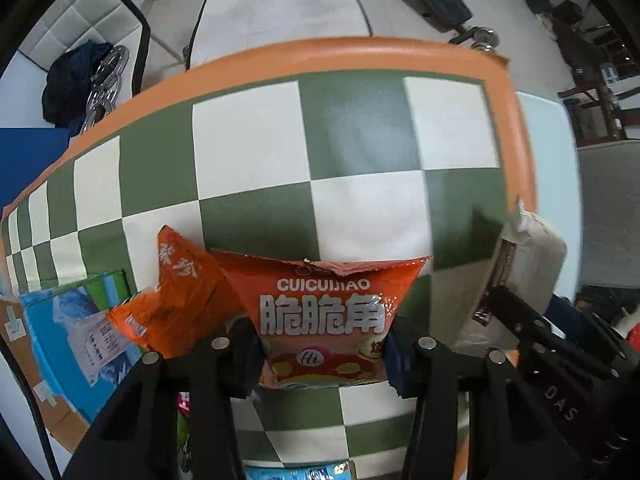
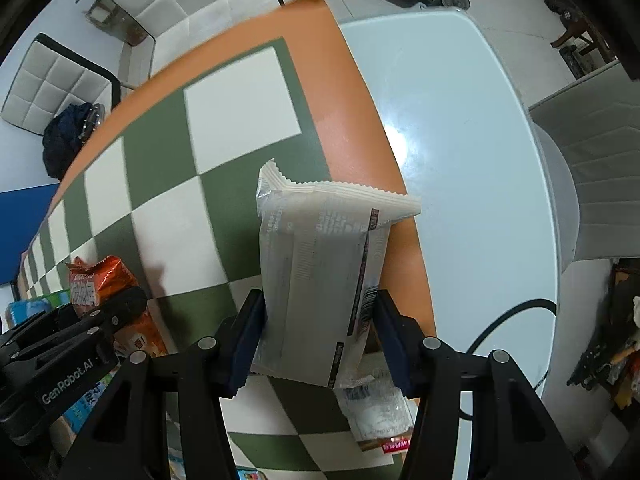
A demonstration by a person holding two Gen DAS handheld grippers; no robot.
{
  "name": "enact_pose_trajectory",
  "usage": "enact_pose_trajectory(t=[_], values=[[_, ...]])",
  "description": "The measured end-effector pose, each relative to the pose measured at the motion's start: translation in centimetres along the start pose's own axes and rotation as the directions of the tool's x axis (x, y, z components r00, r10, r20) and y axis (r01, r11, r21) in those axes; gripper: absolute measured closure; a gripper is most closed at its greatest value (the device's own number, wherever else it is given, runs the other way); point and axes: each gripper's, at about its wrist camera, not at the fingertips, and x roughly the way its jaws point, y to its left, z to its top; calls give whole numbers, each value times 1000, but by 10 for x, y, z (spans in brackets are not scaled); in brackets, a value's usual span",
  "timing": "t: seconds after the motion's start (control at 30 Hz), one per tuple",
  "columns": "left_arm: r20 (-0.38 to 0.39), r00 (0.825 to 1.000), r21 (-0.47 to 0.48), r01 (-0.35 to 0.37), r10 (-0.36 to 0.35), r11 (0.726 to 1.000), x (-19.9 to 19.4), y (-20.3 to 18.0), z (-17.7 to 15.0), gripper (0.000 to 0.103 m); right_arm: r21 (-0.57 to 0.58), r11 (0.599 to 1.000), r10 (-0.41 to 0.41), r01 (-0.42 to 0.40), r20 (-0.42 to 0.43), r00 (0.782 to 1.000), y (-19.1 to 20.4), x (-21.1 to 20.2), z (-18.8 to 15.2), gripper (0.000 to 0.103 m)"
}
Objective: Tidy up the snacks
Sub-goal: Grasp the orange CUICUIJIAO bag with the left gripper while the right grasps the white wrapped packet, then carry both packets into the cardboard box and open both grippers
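Snacks over a green-and-white checked mat (image 1: pixel 248 148) with an orange border, seen from two cameras pointing down along their grippers.

Left view: left gripper (image 1: pixel 324 344) clamped on a red chip bag (image 1: pixel 324 308), dark pads pressing its lower sides, bag lifted clear of the mat (shadow visible beneath). White lettering "CUICUIJIAO" across the front, crimped top edge pointing away from the camera. Just beside it on the left, touching or nearly touching, a second orange bag (image 1: pixel 176 300), crumpled. Further left, a blue box (image 1: pixel 68 328) with a white label at the mat's edge. At far right, the other gripper's black frame, carrying a white packet (image 1: pixel 532 256).

Right view: right gripper (image 2: pixel 320 340) closed on that white packet (image 2: pixel 320 276), pads against both long sides, fingers at a middling width. Packet upright, zigzag-cut seal at the top, barcode strip running down its right side; held above the mat near the orange border. Below it, lying flat on the mat, a clear wrapper (image 2: pixel 376 412) with a pink label. At lower left, the left gripper's black body marked "GenRobot.AI", with the red bag (image 2: pixel 96 284) in its fingers.

Beyond the mat, a pale glossy table (image 2: pixel 460 140), with white quilted chairs (image 2: pixel 56 84) farther off.
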Motion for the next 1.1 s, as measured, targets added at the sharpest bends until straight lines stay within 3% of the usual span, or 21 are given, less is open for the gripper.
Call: enact_pose_trajectory(t=[0.3,0.53,0.7,0.87,1.1], values=[[94,993,26,75,-77,997,-71,31,-34,58,-63,995,81,-76,79,994,28,-75,-41,46],[142,983,-1,116,-114,993,-122,96,-89,58,-128,983,147,-131,128,981,72,-134,-87,46],[161,983,-45,97,-89,994,-139,159,-128,58,-204,961,215,-186,133,967,133,-156,-130,46],[132,990,-107,54,-40,993,-134,231,-166,58,-293,926,275,-239,88,957,207,-153,-172,46],[45,998,-173,-41,50,984,-97,319,-197,58,-381,876,311,-296,-21,950,308,-108,-222,46]])
